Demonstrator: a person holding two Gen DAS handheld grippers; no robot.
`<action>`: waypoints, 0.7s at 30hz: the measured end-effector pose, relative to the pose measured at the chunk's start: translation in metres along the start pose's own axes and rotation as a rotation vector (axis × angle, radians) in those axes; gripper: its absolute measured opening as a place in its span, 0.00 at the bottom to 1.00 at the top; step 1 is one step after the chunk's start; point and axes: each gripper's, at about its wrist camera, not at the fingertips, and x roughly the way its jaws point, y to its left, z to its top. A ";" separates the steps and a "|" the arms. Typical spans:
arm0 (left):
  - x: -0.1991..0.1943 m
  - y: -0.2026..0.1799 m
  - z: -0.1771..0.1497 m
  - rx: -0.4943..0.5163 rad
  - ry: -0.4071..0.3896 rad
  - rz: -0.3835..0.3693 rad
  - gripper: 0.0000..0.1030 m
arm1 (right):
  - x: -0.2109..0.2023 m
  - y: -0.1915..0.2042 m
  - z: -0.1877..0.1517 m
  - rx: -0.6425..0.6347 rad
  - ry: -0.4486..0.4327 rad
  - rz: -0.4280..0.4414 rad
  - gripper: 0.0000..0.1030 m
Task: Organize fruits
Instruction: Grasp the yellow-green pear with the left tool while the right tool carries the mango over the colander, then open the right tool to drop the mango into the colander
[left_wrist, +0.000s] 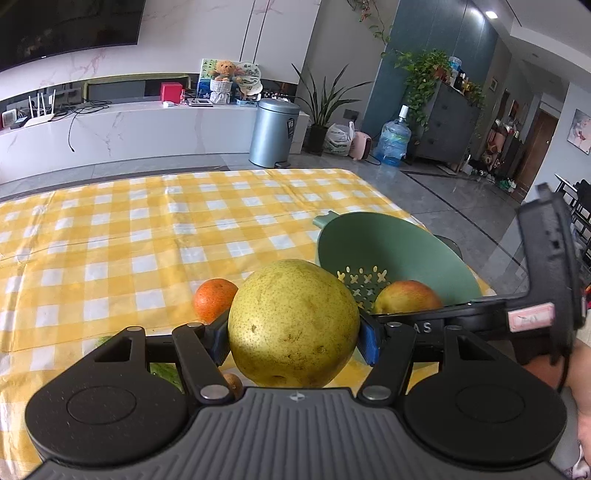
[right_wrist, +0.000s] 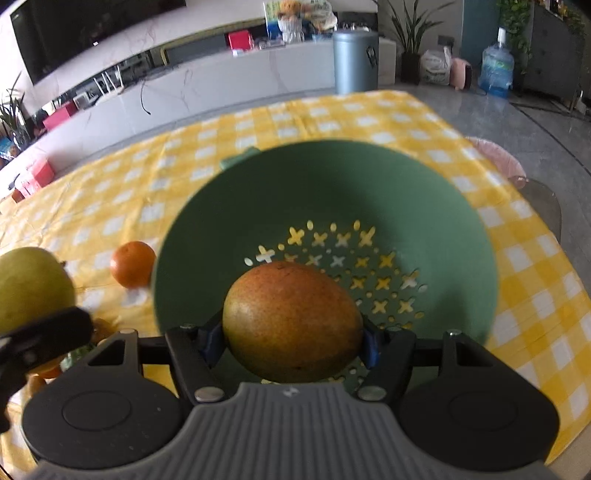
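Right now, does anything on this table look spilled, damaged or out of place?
Nothing stands out. The left gripper holds a yellow-green pear, the right gripper holds a mango over the green colander, and an orange sits on the checked cloth beside it. No spill or damage shows.

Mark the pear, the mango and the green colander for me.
pear (left_wrist: 293, 325), left wrist view, middle of its yellow-green skin
mango (right_wrist: 291, 321), right wrist view, middle of its reddish top face
green colander (right_wrist: 332, 184), right wrist view, bare inner wall above the holes
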 end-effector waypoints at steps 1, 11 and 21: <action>0.000 0.000 0.000 -0.001 0.000 0.002 0.72 | 0.003 -0.001 0.001 0.005 0.009 -0.003 0.63; -0.002 -0.006 -0.001 0.008 0.002 0.004 0.72 | 0.015 -0.006 -0.001 0.028 0.027 0.040 0.70; -0.001 -0.019 0.012 0.005 0.031 0.008 0.72 | -0.018 -0.002 0.011 0.036 -0.055 -0.005 0.86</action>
